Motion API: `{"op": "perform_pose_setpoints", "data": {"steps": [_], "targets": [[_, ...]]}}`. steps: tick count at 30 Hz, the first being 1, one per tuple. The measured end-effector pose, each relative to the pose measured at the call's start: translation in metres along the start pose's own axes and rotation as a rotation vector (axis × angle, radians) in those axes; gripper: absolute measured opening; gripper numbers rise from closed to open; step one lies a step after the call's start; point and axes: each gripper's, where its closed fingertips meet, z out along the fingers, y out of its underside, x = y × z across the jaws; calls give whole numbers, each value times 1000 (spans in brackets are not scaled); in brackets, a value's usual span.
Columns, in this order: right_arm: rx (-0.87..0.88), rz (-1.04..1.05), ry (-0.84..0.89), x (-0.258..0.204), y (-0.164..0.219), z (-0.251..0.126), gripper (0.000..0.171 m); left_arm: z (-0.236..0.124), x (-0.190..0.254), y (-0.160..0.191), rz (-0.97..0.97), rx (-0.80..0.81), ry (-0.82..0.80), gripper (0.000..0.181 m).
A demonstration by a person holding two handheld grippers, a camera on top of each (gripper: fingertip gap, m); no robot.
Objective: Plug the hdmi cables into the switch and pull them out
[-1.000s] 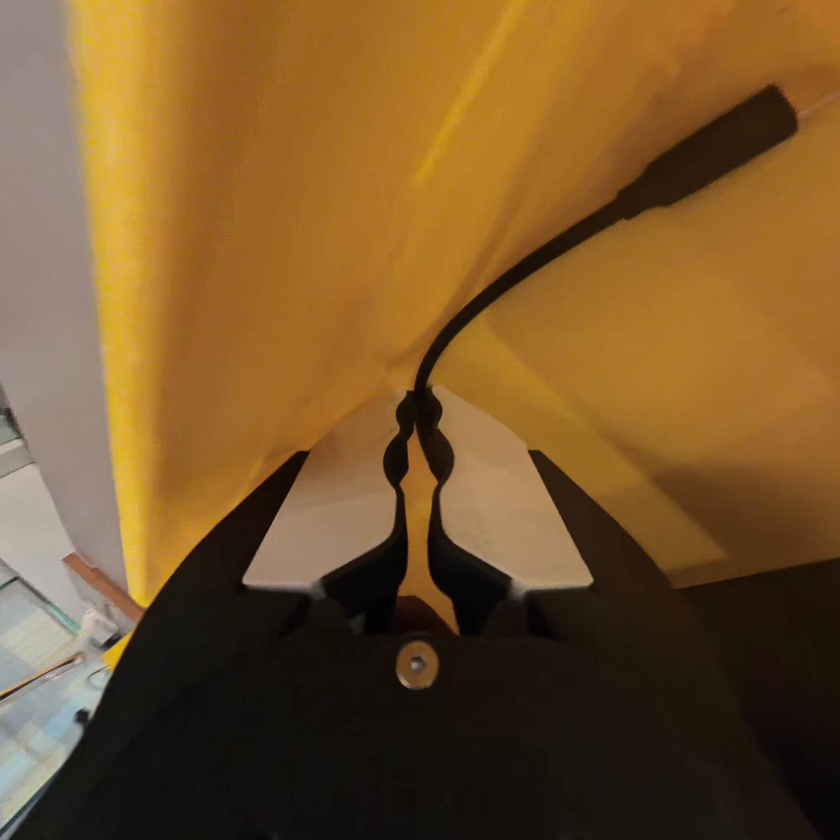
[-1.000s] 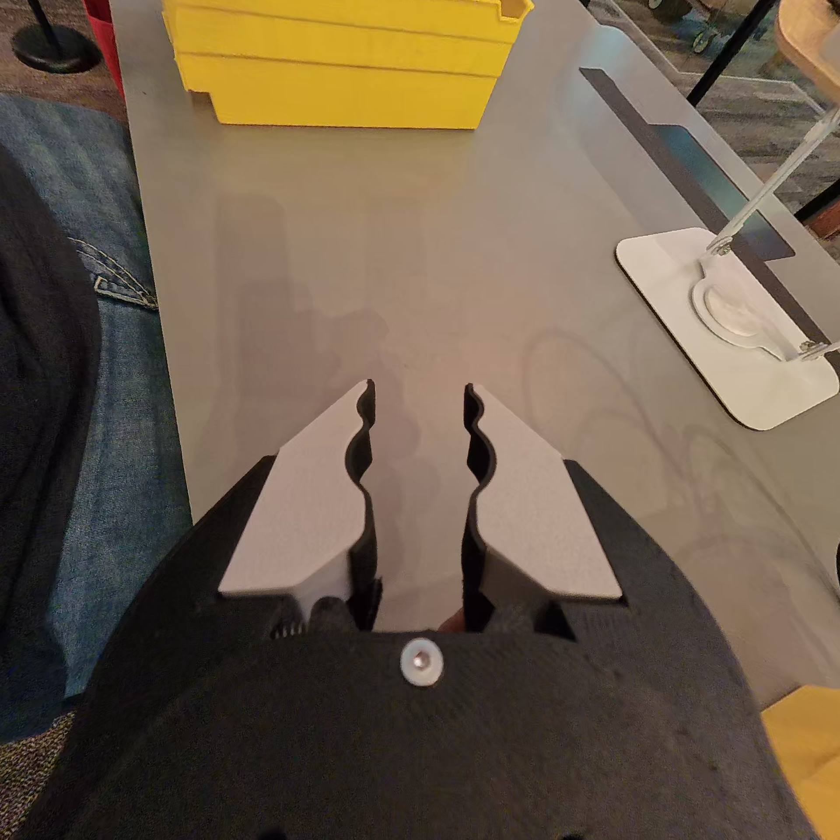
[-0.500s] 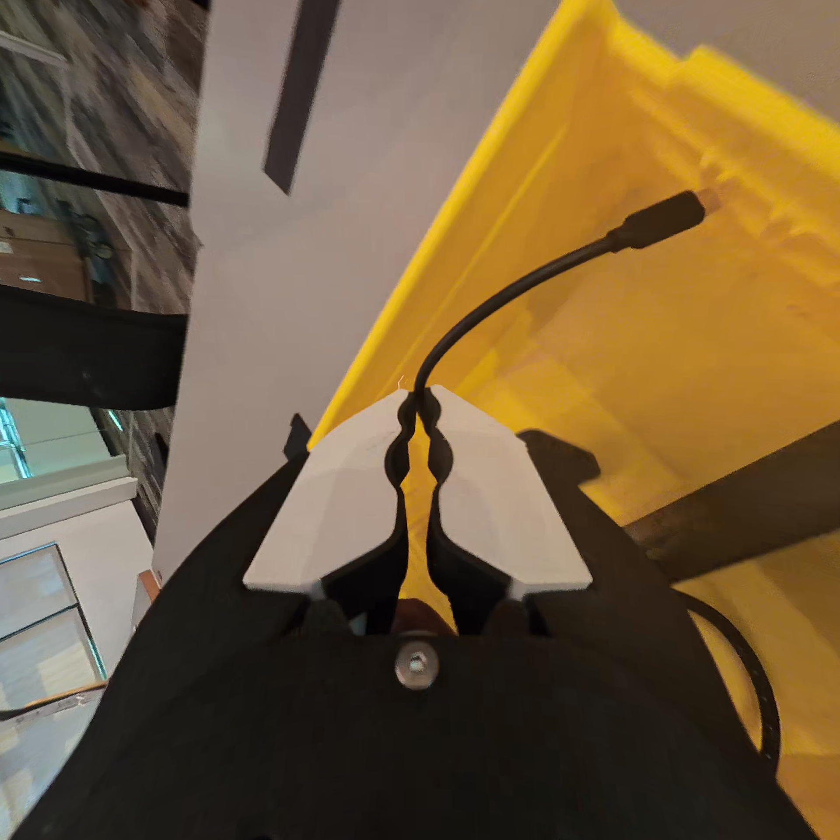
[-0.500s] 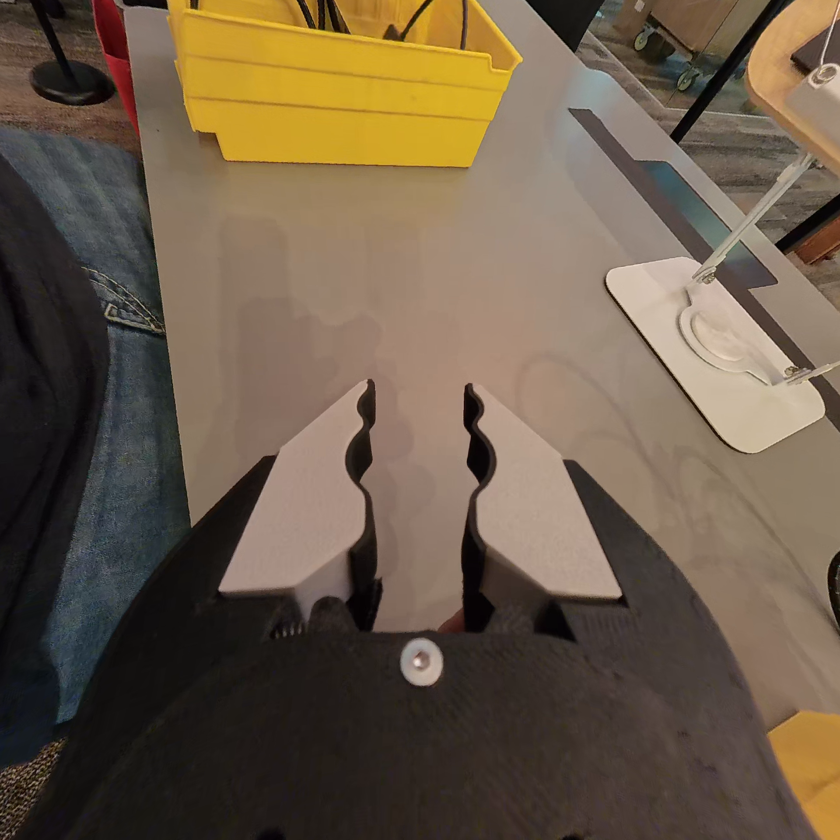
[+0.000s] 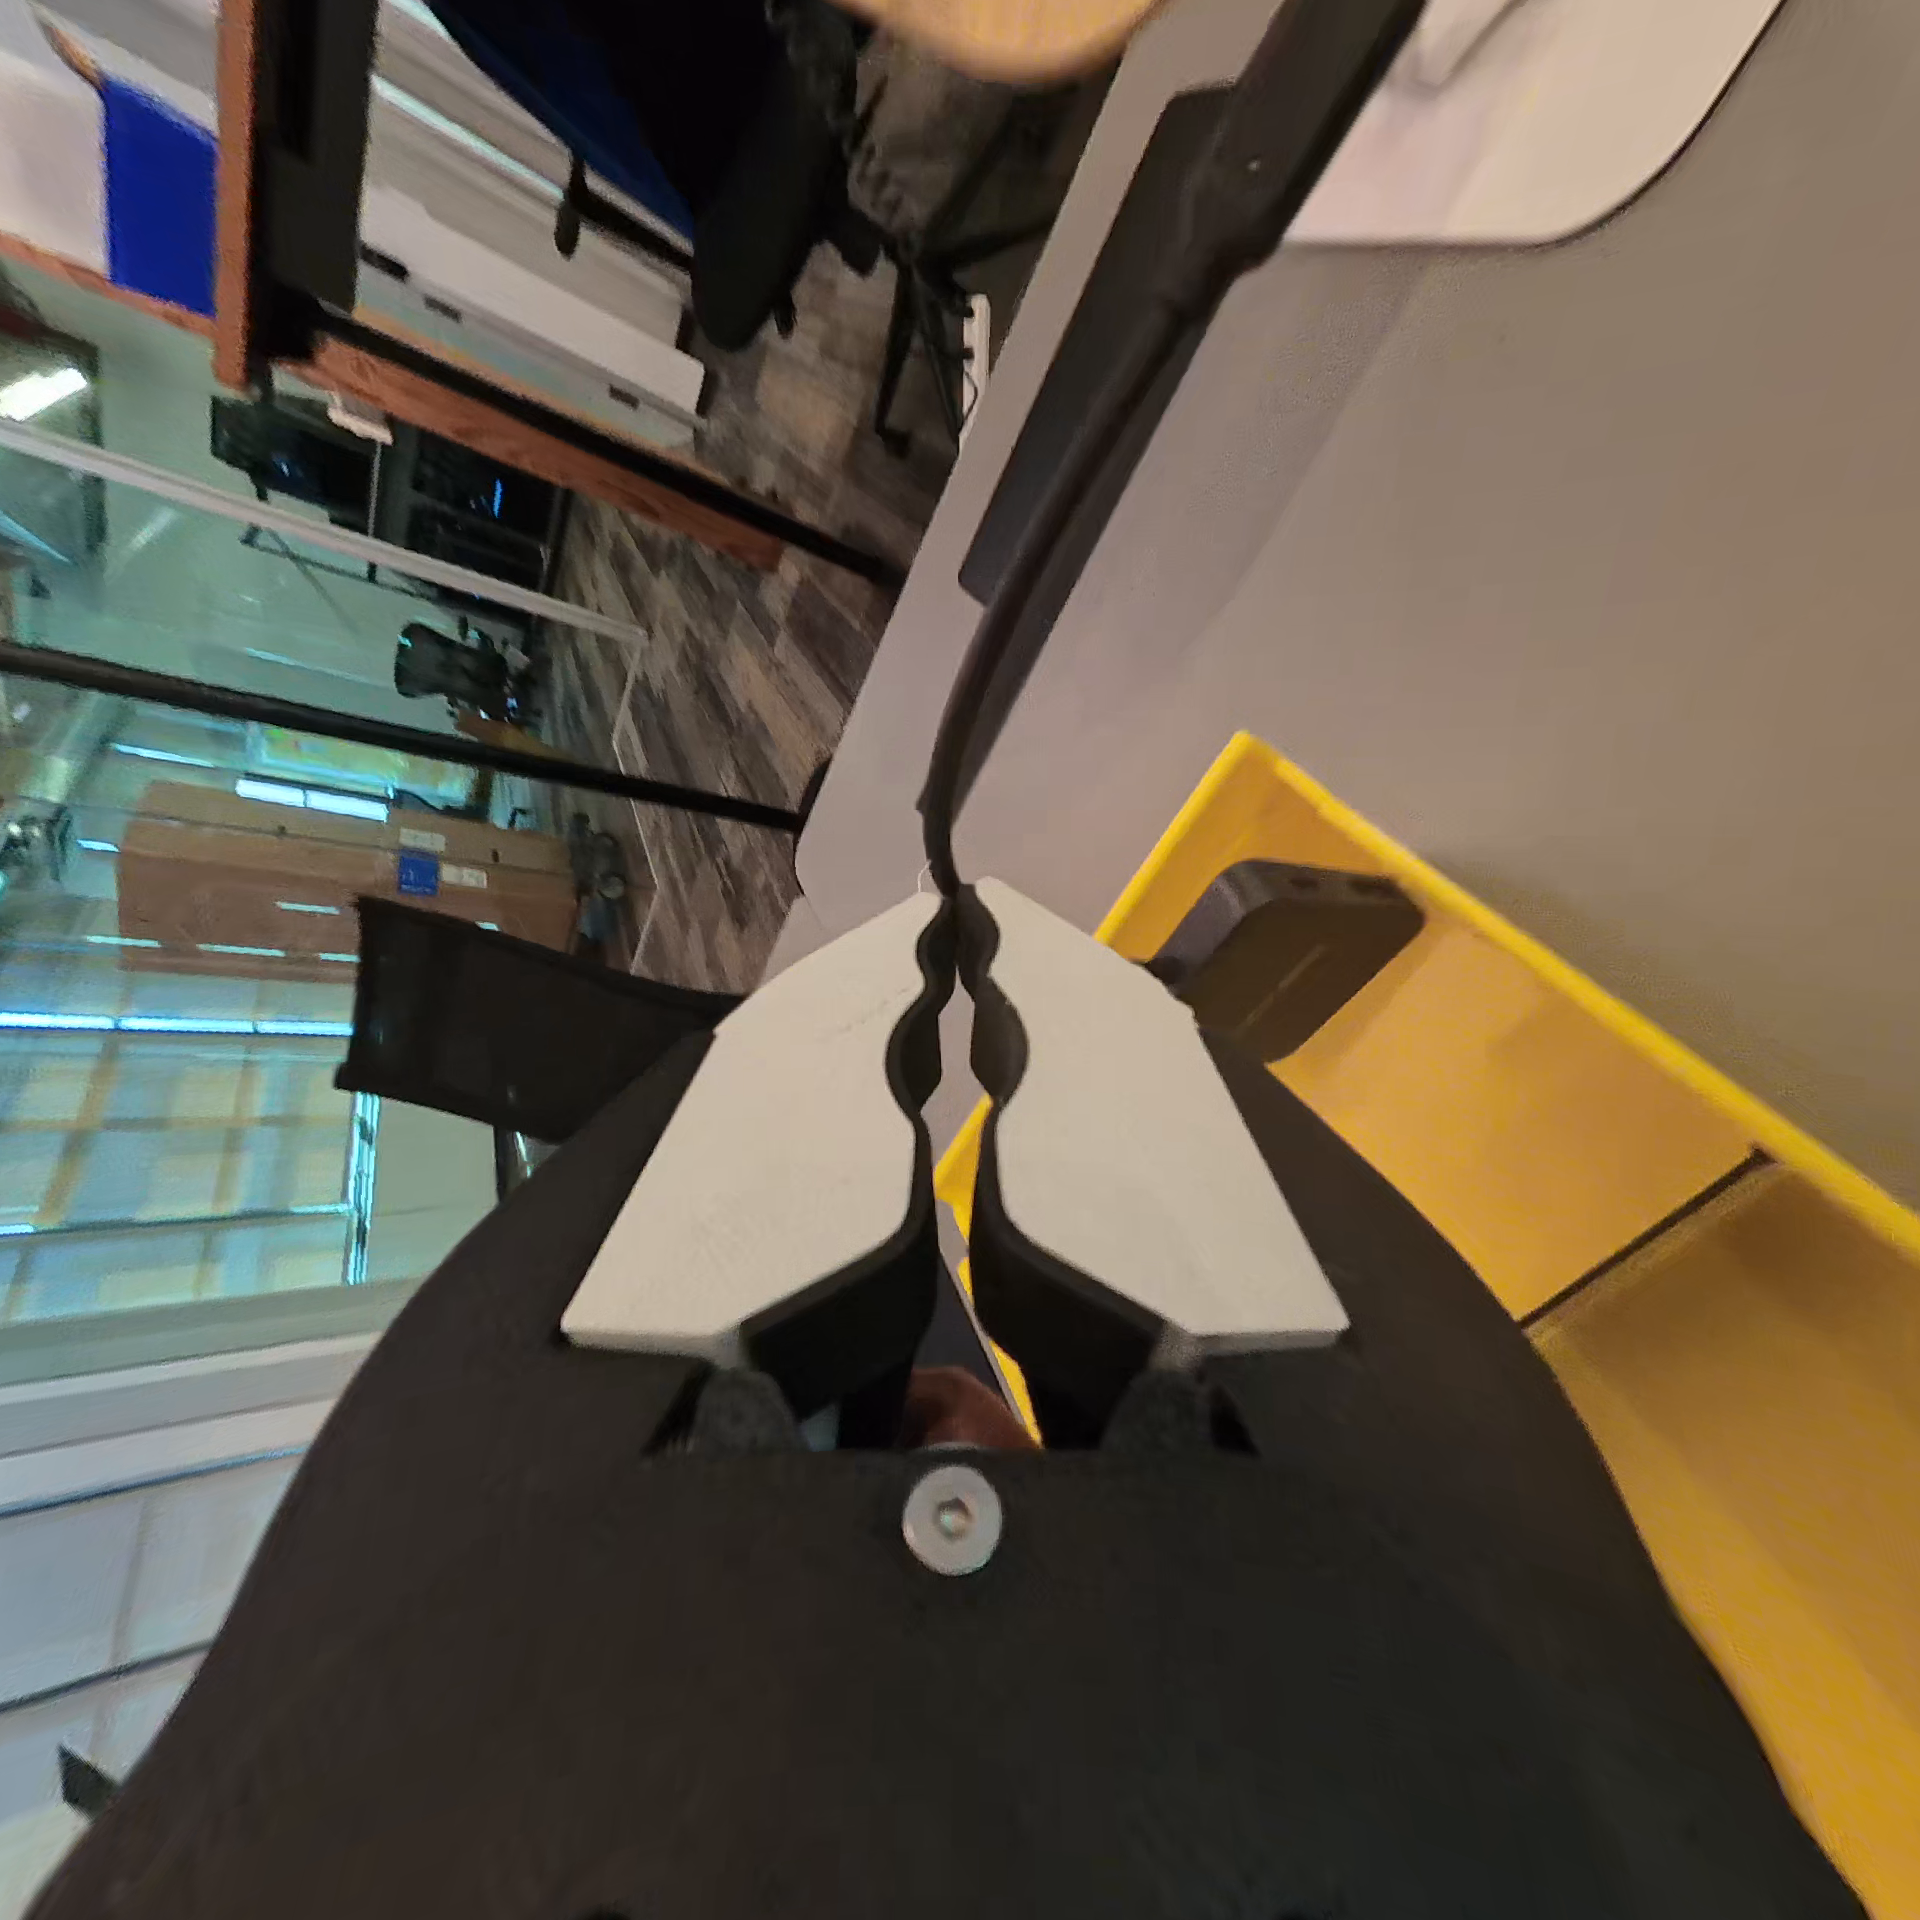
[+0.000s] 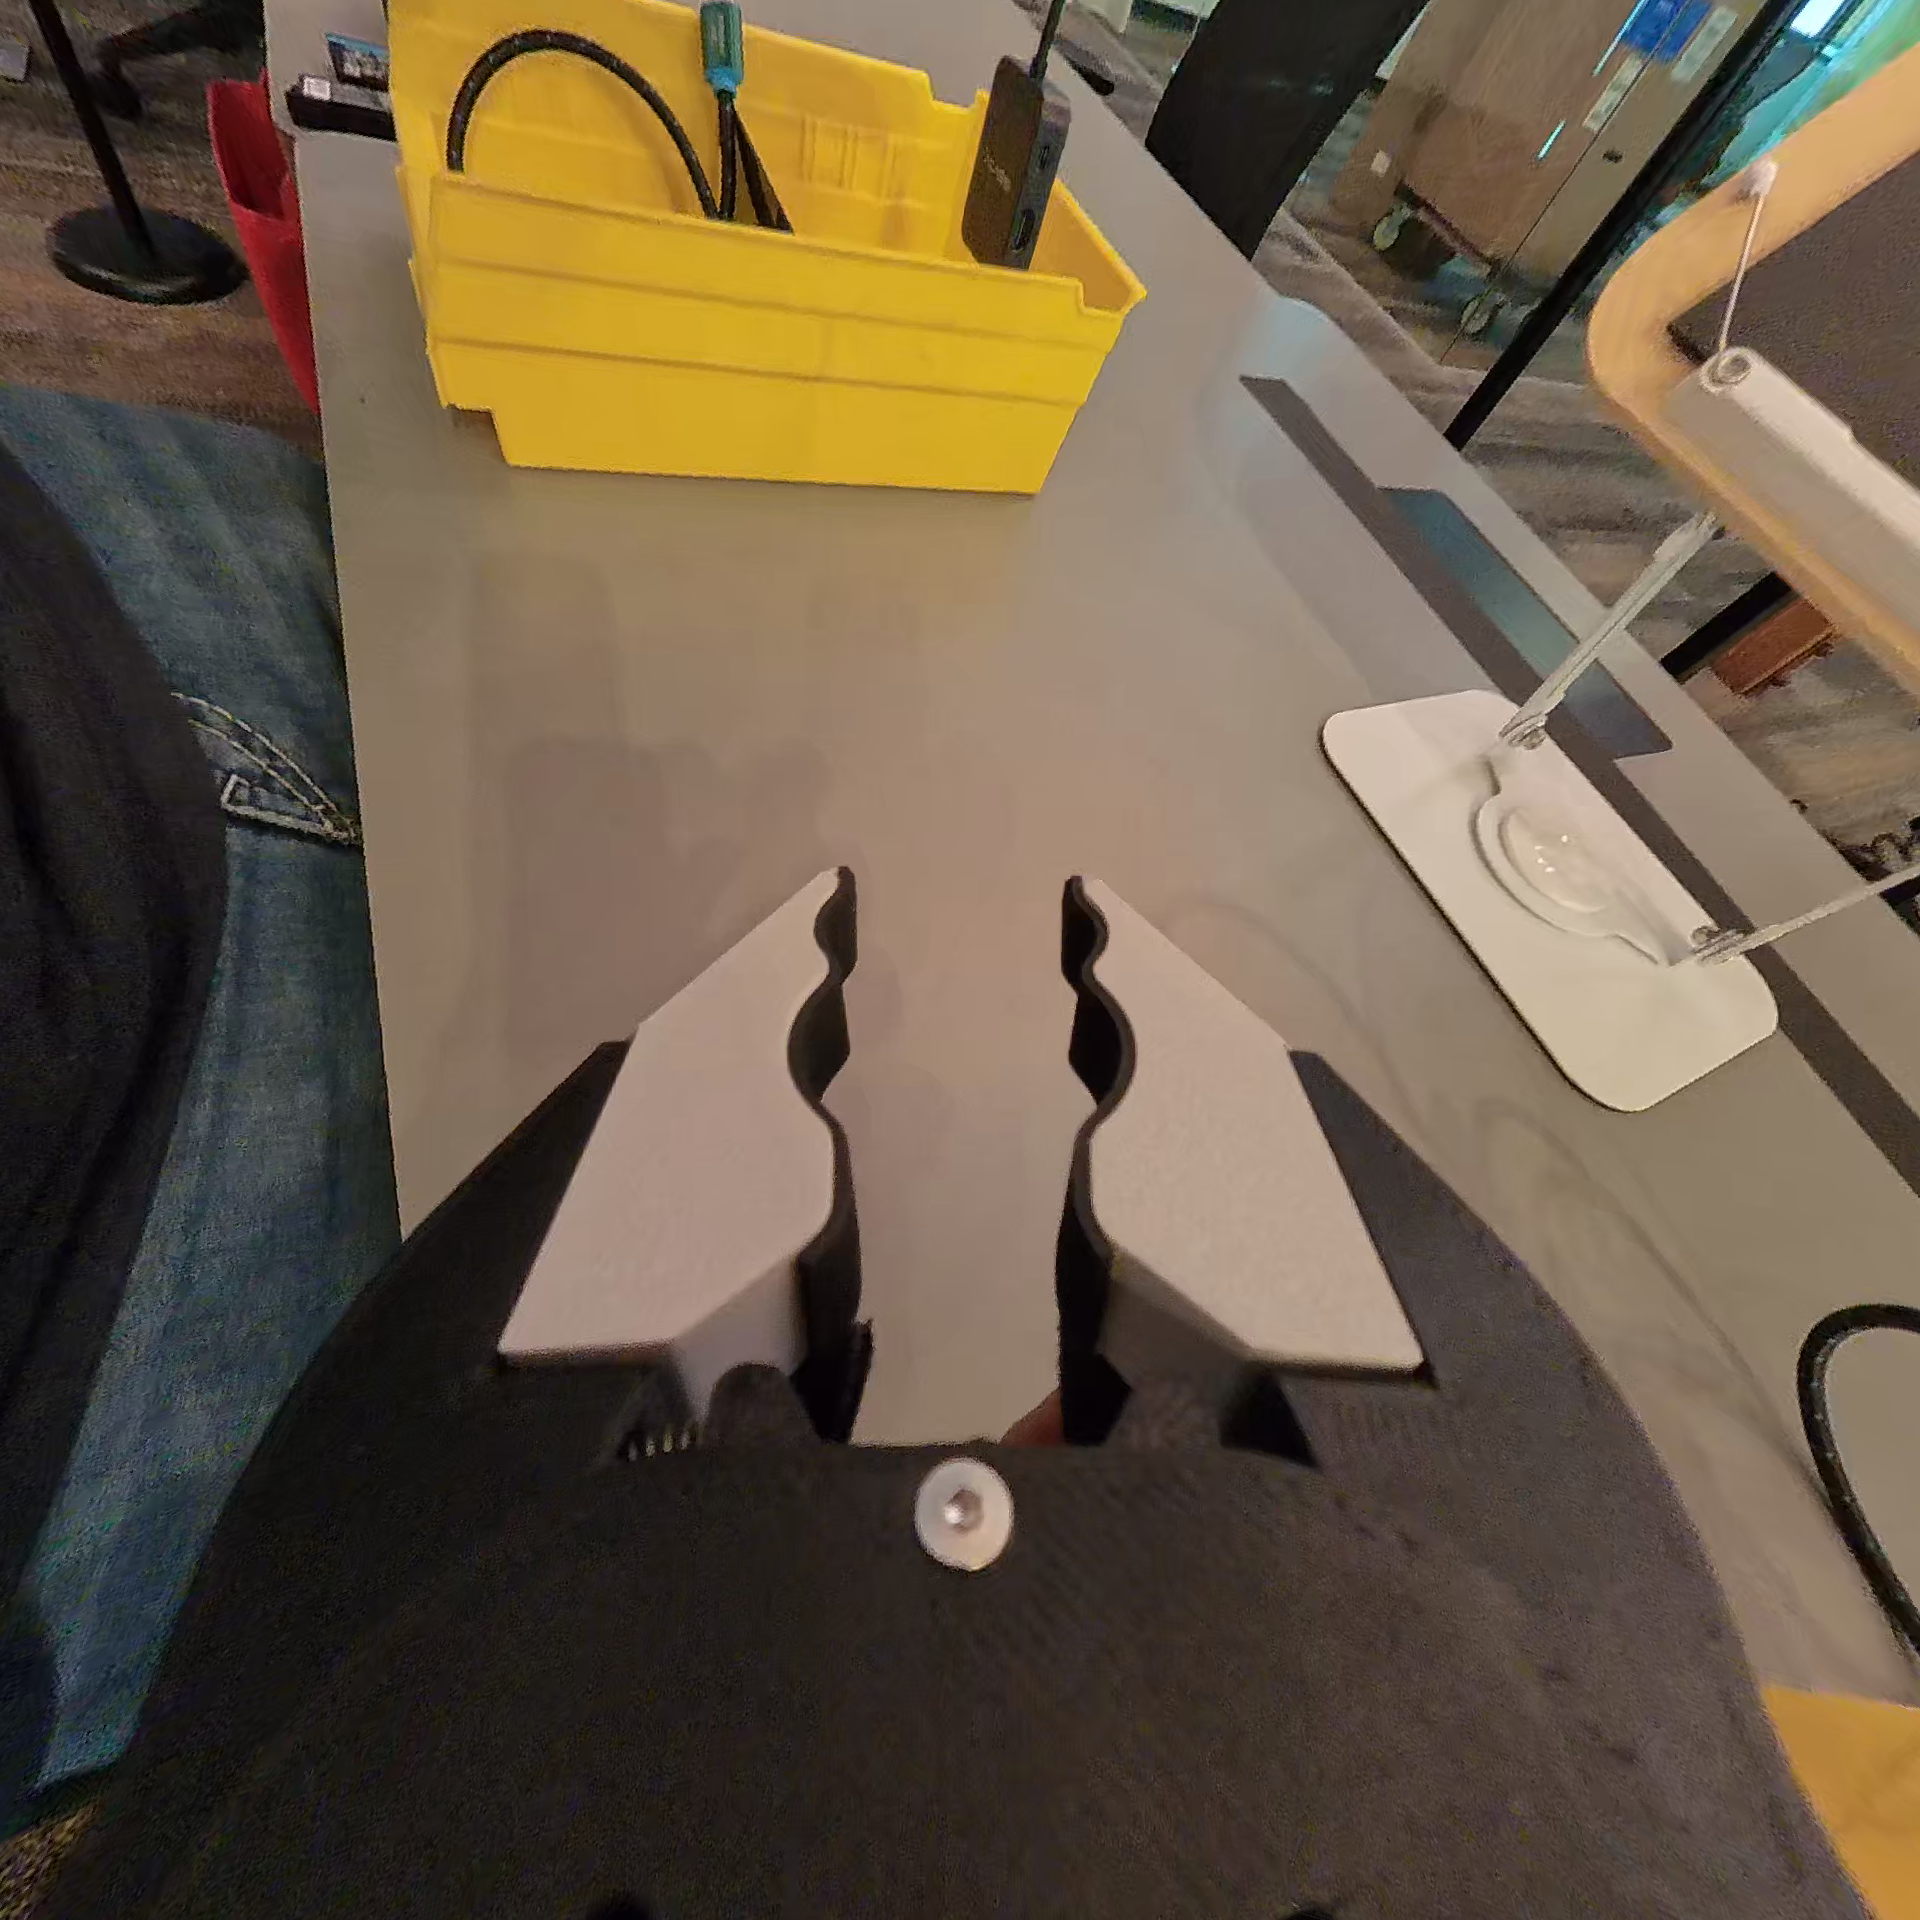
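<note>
- Over the grey bench (image 5: 1558, 540), the left tongs (image 5: 954, 902) are clenched on a thin black cable (image 5: 961, 727) right at their tips; the cable runs up and away from them to a thicker black plug (image 5: 1174, 281).
- Just beside those tongs, a dark box-shaped switch (image 5: 1288, 945) stands in the corner of a yellow bin (image 5: 1475, 1101).
- On the near end of the bench (image 6: 935, 665), the right tongs (image 6: 958, 894) hang released, gripping nothing.
- Well beyond them sits a yellow bin (image 6: 748, 343) with a looped black cable (image 6: 582, 94) and a dark switch (image 6: 1013, 156) leaning inside.
- A white lamp base (image 6: 1548, 894) rests on the bench to the right.
- Blue jeans (image 6: 187, 935) show at the left edge.
</note>
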Motion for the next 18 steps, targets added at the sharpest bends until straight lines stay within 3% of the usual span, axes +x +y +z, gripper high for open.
{"op": "perform_pose_setpoints", "data": {"steps": [7,11,15,18], "targets": [[41,-12,55,11,-16,3,40,-32,13,-85,77,168,5,0],[58,-26,100,18,-22,1,41,-35,51,-125,162,210,96,0],[58,-17,100,17,-20,2,42,-18,93,-124,238,176,186,0],[61,-3,94,16,-15,2,41,-14,88,-97,206,122,193,0]]}}
